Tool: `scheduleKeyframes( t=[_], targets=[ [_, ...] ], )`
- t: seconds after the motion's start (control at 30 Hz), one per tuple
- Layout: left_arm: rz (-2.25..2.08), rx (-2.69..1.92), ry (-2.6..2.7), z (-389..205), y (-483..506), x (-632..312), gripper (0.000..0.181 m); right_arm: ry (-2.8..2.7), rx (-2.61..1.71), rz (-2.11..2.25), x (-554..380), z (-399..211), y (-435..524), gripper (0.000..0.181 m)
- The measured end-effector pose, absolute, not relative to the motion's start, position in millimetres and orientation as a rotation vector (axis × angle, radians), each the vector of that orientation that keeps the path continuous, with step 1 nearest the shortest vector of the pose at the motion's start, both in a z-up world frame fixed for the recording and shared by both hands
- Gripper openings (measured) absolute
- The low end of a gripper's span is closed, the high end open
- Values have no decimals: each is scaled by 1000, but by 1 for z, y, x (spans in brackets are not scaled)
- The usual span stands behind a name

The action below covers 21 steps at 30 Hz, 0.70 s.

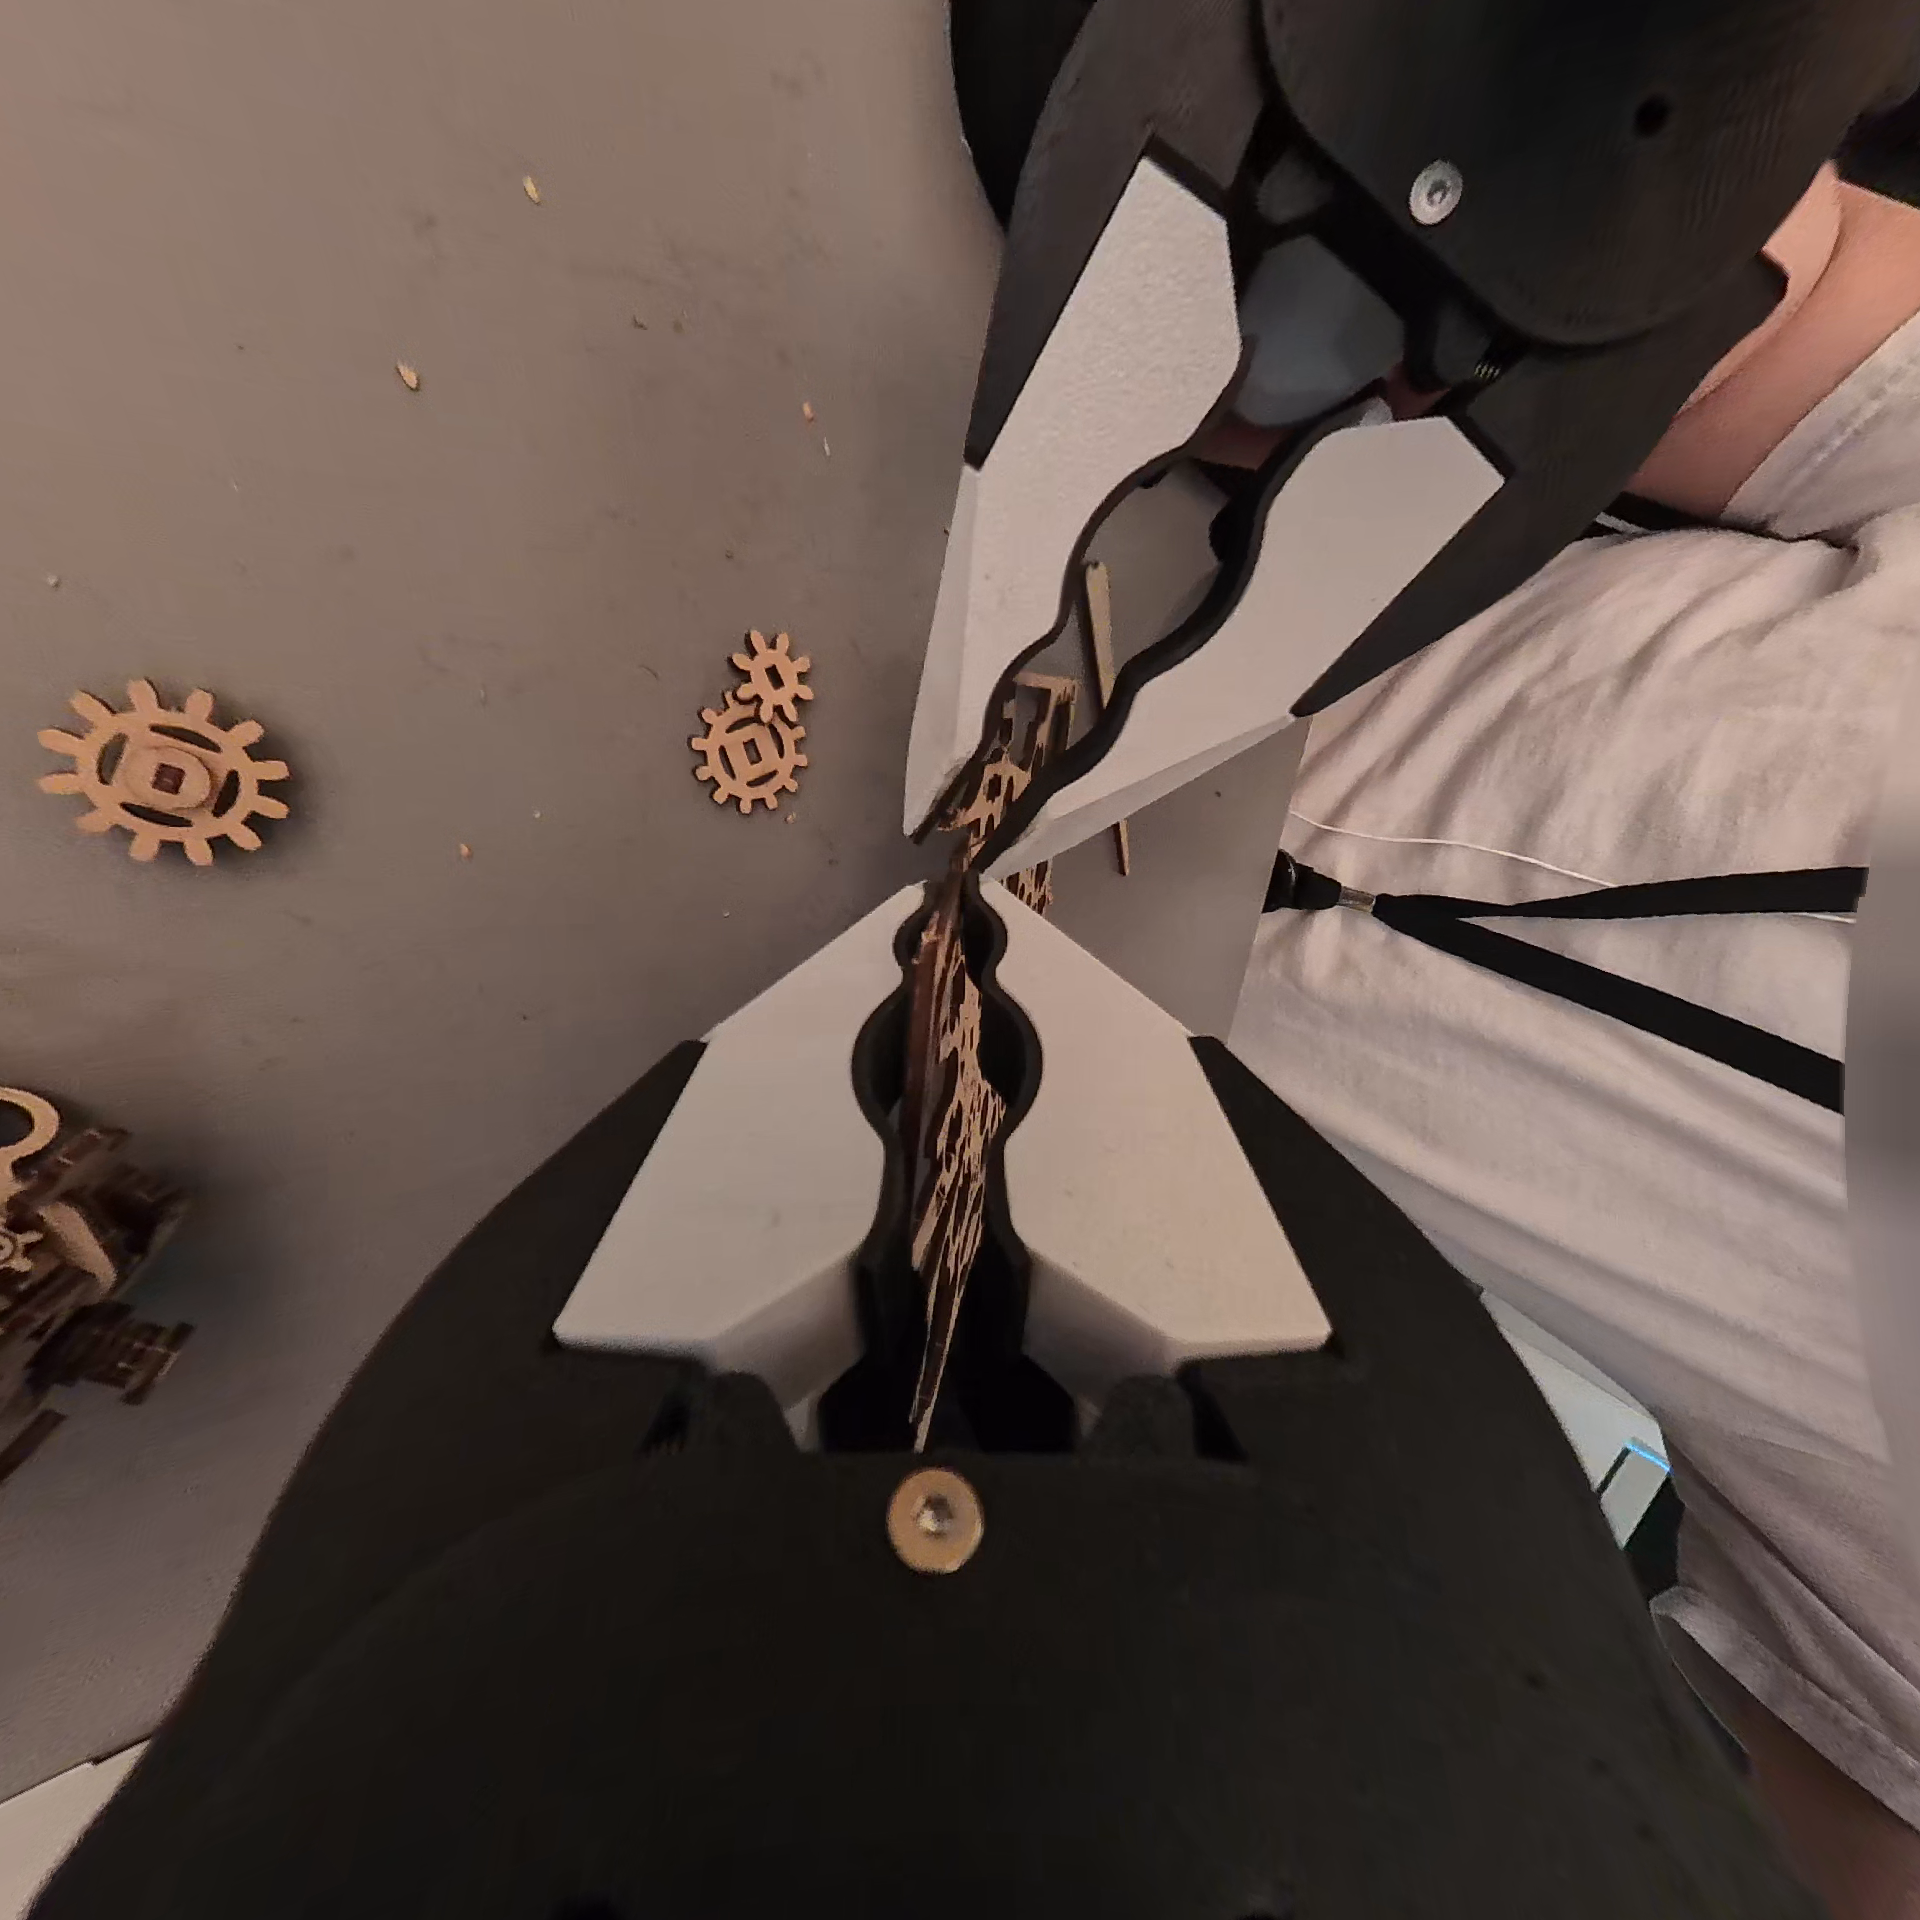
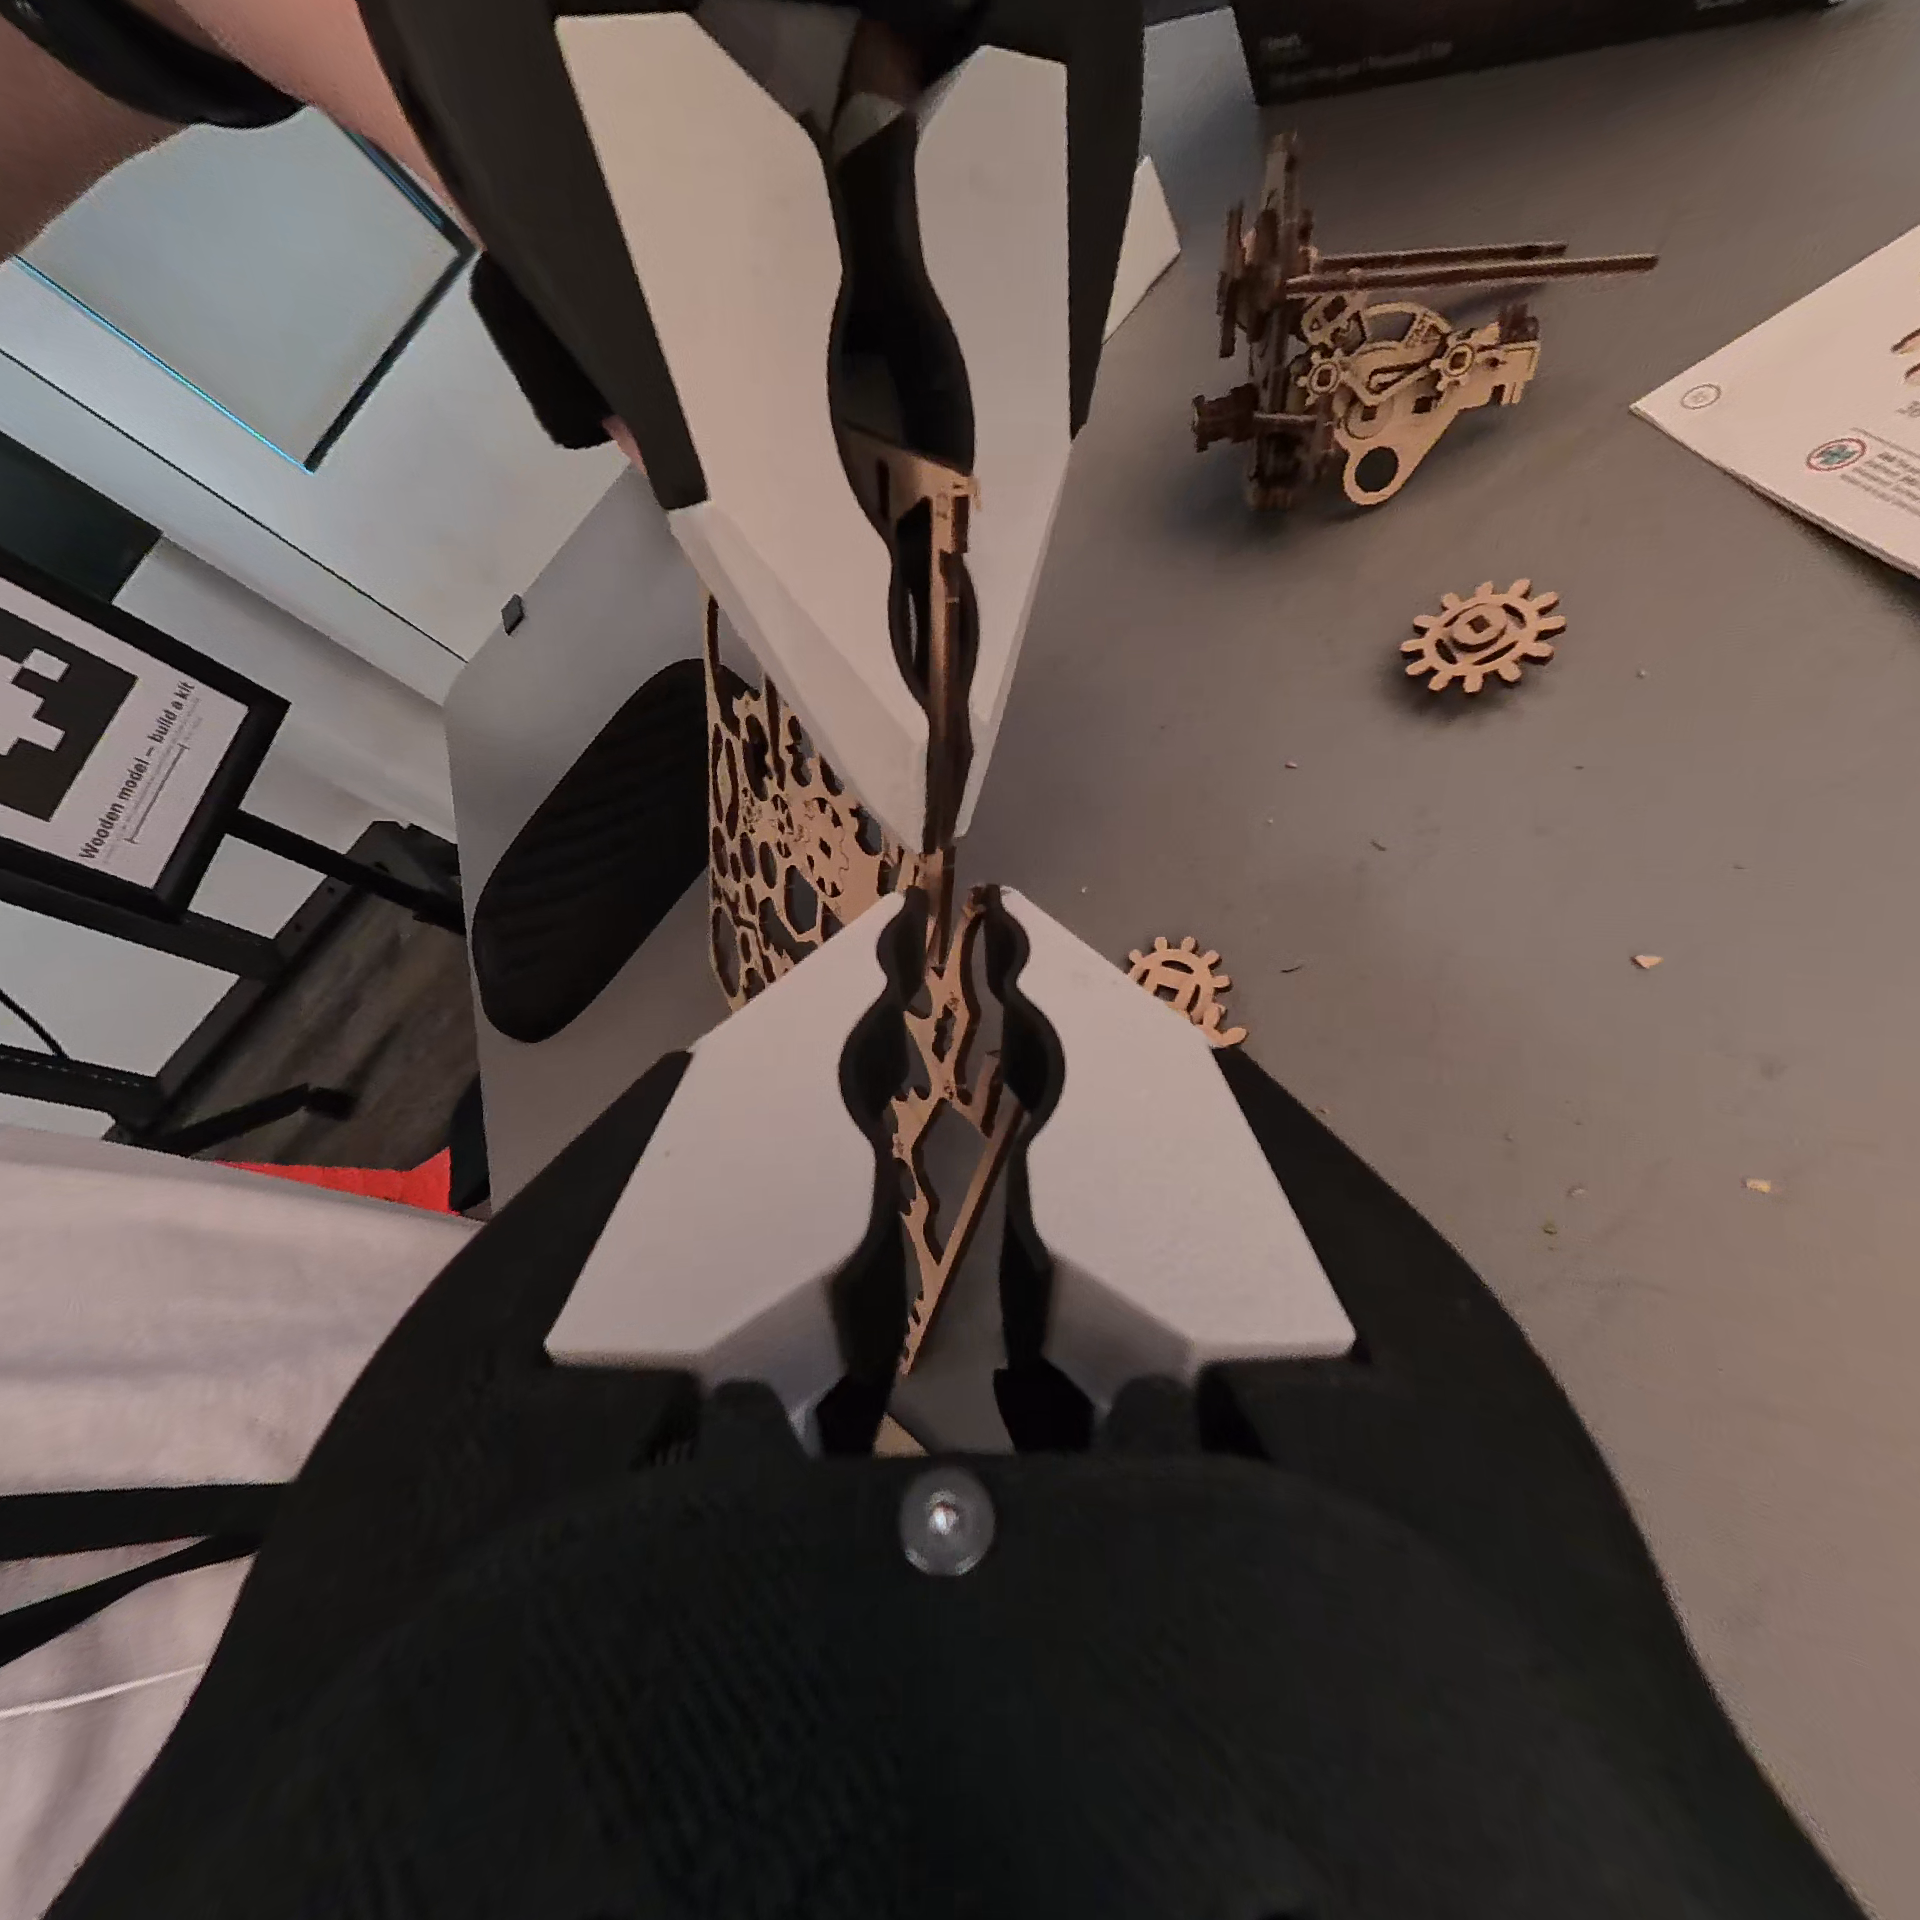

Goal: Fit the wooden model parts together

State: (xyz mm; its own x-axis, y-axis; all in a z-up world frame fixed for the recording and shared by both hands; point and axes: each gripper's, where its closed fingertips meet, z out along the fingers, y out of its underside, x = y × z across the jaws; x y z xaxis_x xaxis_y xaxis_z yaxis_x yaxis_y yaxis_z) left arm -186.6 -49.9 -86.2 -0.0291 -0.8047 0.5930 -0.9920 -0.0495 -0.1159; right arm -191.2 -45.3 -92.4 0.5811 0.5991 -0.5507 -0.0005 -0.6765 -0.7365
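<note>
My left gripper (image 1: 951, 896) is shut on a thin laser-cut wooden sheet (image 1: 948, 1122), seen edge-on between its white fingers (image 1: 748, 1174). My right gripper (image 1: 961, 831) meets it tip to tip from above and is also shut on perforated wood (image 1: 1013, 764). In the right wrist view, my right gripper (image 2: 951, 902) clamps a cut-out wooden frame piece (image 2: 935, 1143). The left gripper (image 2: 940, 821) comes from above, holding wood edge-on (image 2: 948, 623). A larger perforated sheet (image 2: 774, 831) shows behind the left gripper's finger. I cannot tell whether it is one sheet or two.
On the grey table lie a large gear (image 1: 164, 771), two small gears (image 1: 750, 740) and a part-built wooden model (image 2: 1351, 384). Another gear (image 2: 1481, 636), a small gear (image 2: 1184, 982), an instruction sheet (image 2: 1808, 436) and a dark box (image 2: 1507, 42) are there too. A person's white shirt (image 1: 1558, 1039) is close. Less than 4 cm separates the two grippers' tips. About 6 centimetres separates my right fingertips from the small gear (image 2: 1184, 982). The left camera catches it too, in the left wrist view (image 1: 729, 746).
</note>
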Motion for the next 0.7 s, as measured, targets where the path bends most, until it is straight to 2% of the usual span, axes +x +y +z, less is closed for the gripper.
scheduleKeyframes(
  t=[0.7],
  targets=[
    [737,1927,-1850,-88,-53,-187,0,-475,-2155,1105,-192,-97,-49,7]
  ],
)
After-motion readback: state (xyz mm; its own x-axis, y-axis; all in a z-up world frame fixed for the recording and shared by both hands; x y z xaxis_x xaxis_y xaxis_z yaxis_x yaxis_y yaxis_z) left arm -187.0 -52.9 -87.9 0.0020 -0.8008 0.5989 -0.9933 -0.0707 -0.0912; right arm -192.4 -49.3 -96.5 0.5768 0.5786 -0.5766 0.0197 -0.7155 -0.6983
